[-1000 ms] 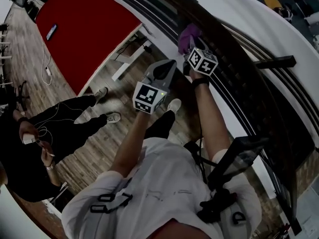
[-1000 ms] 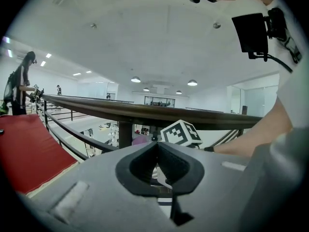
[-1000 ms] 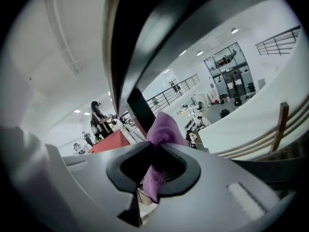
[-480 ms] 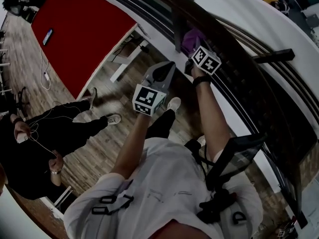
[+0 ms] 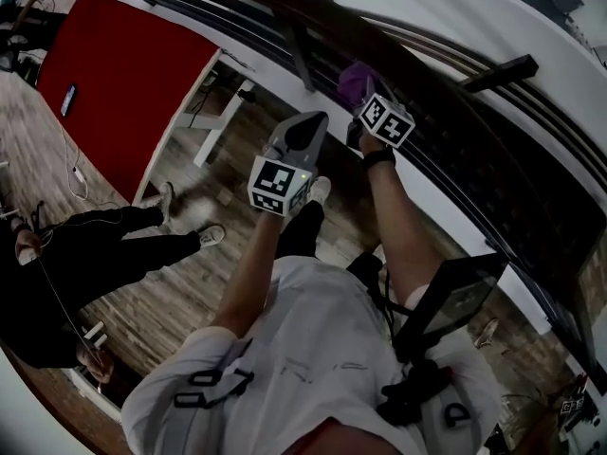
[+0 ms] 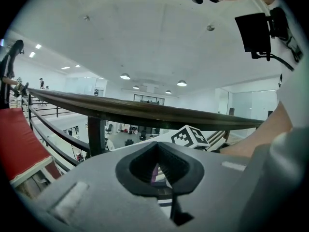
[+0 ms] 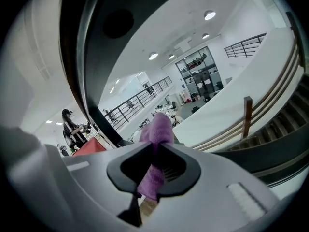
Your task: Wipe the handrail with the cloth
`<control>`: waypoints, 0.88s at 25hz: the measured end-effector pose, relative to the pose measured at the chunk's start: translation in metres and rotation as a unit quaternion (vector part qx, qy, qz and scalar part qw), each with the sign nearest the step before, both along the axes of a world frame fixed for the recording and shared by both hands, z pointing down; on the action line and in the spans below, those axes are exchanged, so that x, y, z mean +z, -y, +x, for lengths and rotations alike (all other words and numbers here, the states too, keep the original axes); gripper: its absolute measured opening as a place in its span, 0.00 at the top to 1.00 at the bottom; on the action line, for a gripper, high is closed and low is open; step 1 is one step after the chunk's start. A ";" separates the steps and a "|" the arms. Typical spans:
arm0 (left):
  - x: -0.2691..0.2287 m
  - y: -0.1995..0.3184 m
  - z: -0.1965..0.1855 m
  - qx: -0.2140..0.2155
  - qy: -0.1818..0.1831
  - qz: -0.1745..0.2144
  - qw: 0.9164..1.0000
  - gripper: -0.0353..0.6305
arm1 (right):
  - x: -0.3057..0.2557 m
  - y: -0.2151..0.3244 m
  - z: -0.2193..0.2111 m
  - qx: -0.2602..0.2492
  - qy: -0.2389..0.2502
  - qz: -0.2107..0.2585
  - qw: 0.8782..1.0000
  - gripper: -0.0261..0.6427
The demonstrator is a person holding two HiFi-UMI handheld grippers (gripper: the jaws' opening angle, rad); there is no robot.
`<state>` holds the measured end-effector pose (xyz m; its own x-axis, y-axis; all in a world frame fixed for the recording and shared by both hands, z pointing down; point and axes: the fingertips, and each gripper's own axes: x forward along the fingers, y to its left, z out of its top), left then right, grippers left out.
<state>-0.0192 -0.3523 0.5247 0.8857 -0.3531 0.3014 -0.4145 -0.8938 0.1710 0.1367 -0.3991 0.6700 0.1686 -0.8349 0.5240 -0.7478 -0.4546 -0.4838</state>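
Right now the right gripper [image 5: 359,96] has its jaws clamped on the purple cloth [image 5: 355,78], up at the handrail [image 6: 145,112]; whether the cloth actually touches the wood can't be told. The left gripper [image 5: 306,129] hangs just beside it below the rail, jaws together on nothing.

To wipe well: probably press the free tuft of cloth [image 7: 157,127] flat on the rail top, keep the grip tight so it doesn't pull out, and drag along the rail's length, following its curve. Letting the hard jaw tips scrape the wood is the likely risk.

Cloth looks like soft, fuzzy terry, bunched into a floppy fold above the jaws. Handrail is dark, smooth wood, a broad flat-topped band that curves, on a dark post [image 6: 96,135]. Gripper bodies are matte grey plastic
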 end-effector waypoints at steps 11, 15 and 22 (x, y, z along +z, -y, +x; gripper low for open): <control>0.000 -0.072 0.065 0.088 -0.010 -0.009 0.996 0.95 | 0.006 -0.101 0.053 0.060 -0.011 -0.017 0.998 0.90; 0.000 -0.096 0.087 0.109 -0.011 -0.010 0.994 0.95 | 0.008 -0.138 0.076 0.082 -0.012 -0.025 0.996 0.90; -0.006 -0.147 0.131 0.170 -0.015 -0.006 0.985 0.95 | 0.006 -0.214 0.114 0.131 -0.018 -0.039 0.990 0.90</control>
